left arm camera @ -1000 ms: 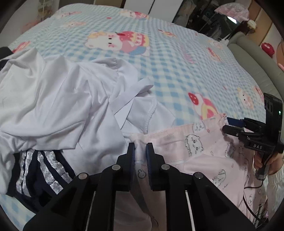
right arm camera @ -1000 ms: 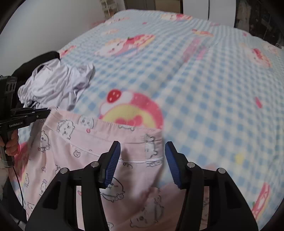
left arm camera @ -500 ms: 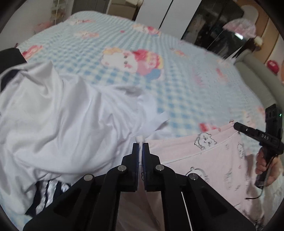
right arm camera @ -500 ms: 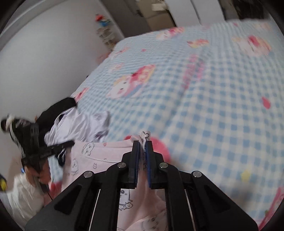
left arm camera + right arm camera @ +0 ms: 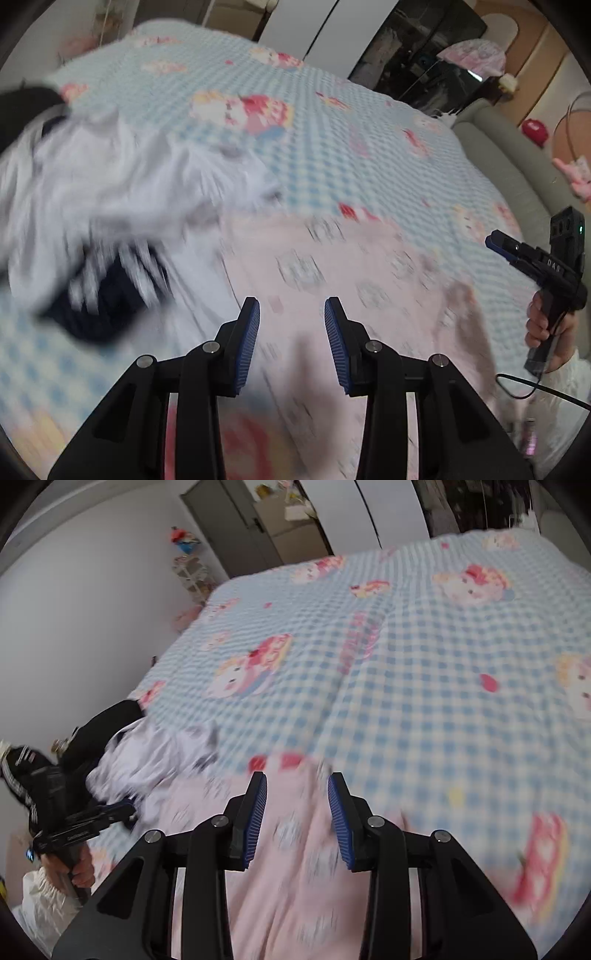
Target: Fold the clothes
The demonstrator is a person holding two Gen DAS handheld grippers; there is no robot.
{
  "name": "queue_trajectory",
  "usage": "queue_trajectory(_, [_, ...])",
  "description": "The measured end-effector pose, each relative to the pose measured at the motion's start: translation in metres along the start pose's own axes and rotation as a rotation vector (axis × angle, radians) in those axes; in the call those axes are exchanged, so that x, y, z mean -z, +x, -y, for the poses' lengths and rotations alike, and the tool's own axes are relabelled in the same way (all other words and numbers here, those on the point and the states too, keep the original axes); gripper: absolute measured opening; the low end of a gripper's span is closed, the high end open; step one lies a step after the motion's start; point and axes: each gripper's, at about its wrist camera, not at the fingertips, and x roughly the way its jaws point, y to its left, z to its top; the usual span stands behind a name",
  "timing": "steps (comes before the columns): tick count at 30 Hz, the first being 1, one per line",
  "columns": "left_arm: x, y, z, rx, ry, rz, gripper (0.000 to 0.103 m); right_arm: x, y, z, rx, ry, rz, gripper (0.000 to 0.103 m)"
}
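Observation:
A pale pink garment with a small bear print (image 5: 332,266) lies spread on the blue checked bedspread (image 5: 303,155), blurred by motion. My left gripper (image 5: 291,310) hovers above it with its jaws opening and nothing between them. The same pink garment (image 5: 295,849) fills the lower middle of the right wrist view. My right gripper (image 5: 297,786) hangs over its far edge, jaws opening, pads off the cloth. Each gripper also shows in the other's view: the right gripper (image 5: 498,245) at the far right, the left gripper (image 5: 122,808) at the lower left.
A heap of white clothes (image 5: 110,184) with a dark striped garment (image 5: 107,288) lies left of the pink one. A black garment (image 5: 107,720) sits at the bed's left edge. A grey padded bed frame (image 5: 517,162), wardrobe doors (image 5: 388,513) and a wall (image 5: 92,590) surround the bed.
Half a second ago both grippers were shut on the pink garment's edge. Both have since opened, dropped the cloth and lifted away; the garment now lies flat on the bed.

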Motion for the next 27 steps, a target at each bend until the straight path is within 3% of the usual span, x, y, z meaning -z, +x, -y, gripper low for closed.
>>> queue_trajectory(4, [0.073,0.003,-0.019,0.171,-0.271,-0.105,0.038,0.072,-0.053,-0.016,0.021,0.050,-0.020,0.038])
queue_trajectory(6, [0.102,0.005,-0.025,0.153,-0.341,-0.137,0.038,0.112,-0.069,-0.017,0.037,0.097,-0.029,0.040])
queue_trajectory(10, [0.132,-0.007,-0.010,0.101,-0.298,-0.179,0.041,0.191,-0.085,-0.006,0.053,0.244,-0.074,0.041])
queue_trajectory(14, [0.144,-0.010,0.004,0.169,-0.275,-0.225,0.045,0.245,-0.096,0.001,0.123,0.371,-0.097,0.042])
queue_trajectory(15, [0.145,-0.008,0.007,0.175,-0.267,-0.235,0.041,0.253,-0.101,0.003,0.132,0.390,-0.100,0.045])
queue_trajectory(17, [0.150,-0.005,0.016,0.142,-0.222,-0.255,0.006,0.261,-0.108,0.007,0.167,0.392,-0.103,0.053])
queue_trajectory(22, [0.157,-0.010,0.028,0.008,-0.114,-0.292,0.006,0.259,-0.118,0.011,0.173,0.383,-0.091,0.053])
queue_trajectory(25, [0.153,-0.013,0.016,-0.004,-0.151,-0.318,0.026,0.257,-0.116,0.011,0.186,0.370,-0.111,0.053])
queue_trajectory(27, [0.144,-0.024,0.017,-0.014,-0.136,-0.286,0.027,0.254,-0.119,0.011,0.180,0.363,-0.106,0.053])
